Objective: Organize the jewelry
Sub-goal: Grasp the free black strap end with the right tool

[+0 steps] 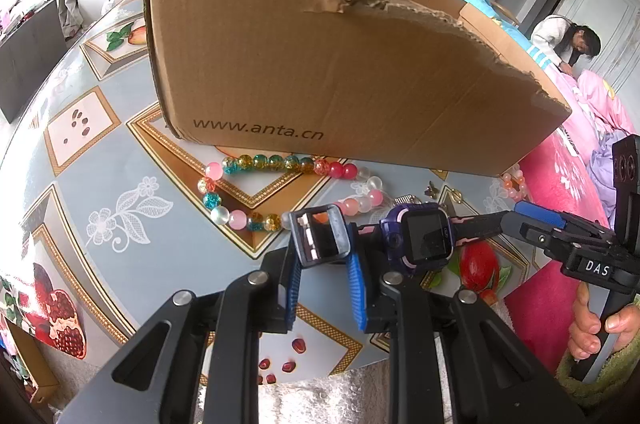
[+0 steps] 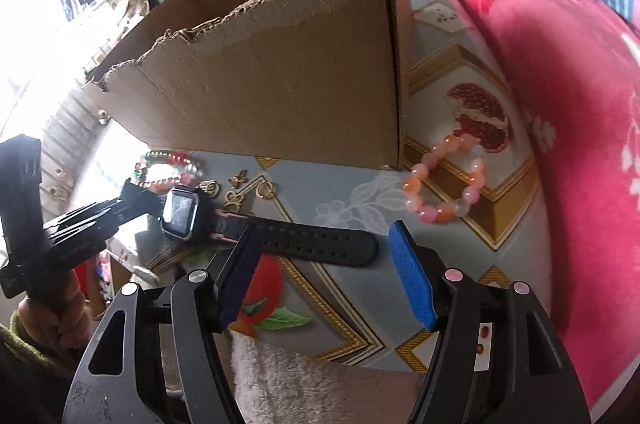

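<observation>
While the left gripper (image 1: 324, 288) pinches the buckle end of the watch (image 1: 424, 236) strap, the watch lies on the table (image 1: 120, 160) before the box (image 1: 312, 64). Right gripper (image 2: 324, 264) hovers over the free strap, fingers wide, nothing between. Judged light; case rigid, strap floppy, so take the case or both strap ends. Left view shows the multicolour beads (image 1: 256, 184); right view alone shows the pink bracelet (image 2: 448, 180) and gold charms (image 2: 240, 192).

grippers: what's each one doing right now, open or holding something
Left gripper: shut on the watch strap's buckle end.
Right gripper: open, holding nothing.
</observation>
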A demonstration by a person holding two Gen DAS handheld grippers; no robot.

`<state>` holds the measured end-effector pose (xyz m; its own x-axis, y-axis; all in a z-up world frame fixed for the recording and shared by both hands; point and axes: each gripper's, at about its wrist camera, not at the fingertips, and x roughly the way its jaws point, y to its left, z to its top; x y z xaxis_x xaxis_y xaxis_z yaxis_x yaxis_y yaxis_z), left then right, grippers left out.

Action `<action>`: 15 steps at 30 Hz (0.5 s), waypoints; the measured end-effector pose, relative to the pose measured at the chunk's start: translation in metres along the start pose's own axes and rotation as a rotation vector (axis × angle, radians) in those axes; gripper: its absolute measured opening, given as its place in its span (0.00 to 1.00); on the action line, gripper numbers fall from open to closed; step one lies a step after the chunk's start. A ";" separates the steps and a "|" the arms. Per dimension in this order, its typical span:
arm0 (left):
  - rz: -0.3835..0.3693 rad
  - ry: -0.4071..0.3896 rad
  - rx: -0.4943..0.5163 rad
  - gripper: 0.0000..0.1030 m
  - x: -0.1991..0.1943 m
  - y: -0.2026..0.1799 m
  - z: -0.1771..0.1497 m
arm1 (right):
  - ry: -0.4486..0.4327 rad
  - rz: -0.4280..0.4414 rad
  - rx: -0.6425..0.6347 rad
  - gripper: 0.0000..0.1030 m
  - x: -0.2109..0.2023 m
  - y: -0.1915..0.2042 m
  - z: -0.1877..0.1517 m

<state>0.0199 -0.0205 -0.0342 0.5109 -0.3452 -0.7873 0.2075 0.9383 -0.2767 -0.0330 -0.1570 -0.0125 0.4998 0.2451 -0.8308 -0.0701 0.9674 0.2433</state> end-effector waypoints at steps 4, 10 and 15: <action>0.003 0.000 0.006 0.20 0.000 -0.001 0.000 | 0.025 0.041 0.026 0.62 0.006 0.002 0.000; 0.005 0.000 0.007 0.20 -0.001 -0.002 0.000 | 0.038 0.167 0.133 0.60 0.011 -0.001 0.005; 0.007 0.000 0.008 0.20 -0.001 -0.001 0.000 | 0.030 0.256 0.201 0.54 0.012 -0.009 0.007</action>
<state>0.0190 -0.0215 -0.0331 0.5125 -0.3390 -0.7890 0.2105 0.9403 -0.2673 -0.0198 -0.1630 -0.0214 0.4624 0.4832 -0.7434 -0.0164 0.8430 0.5377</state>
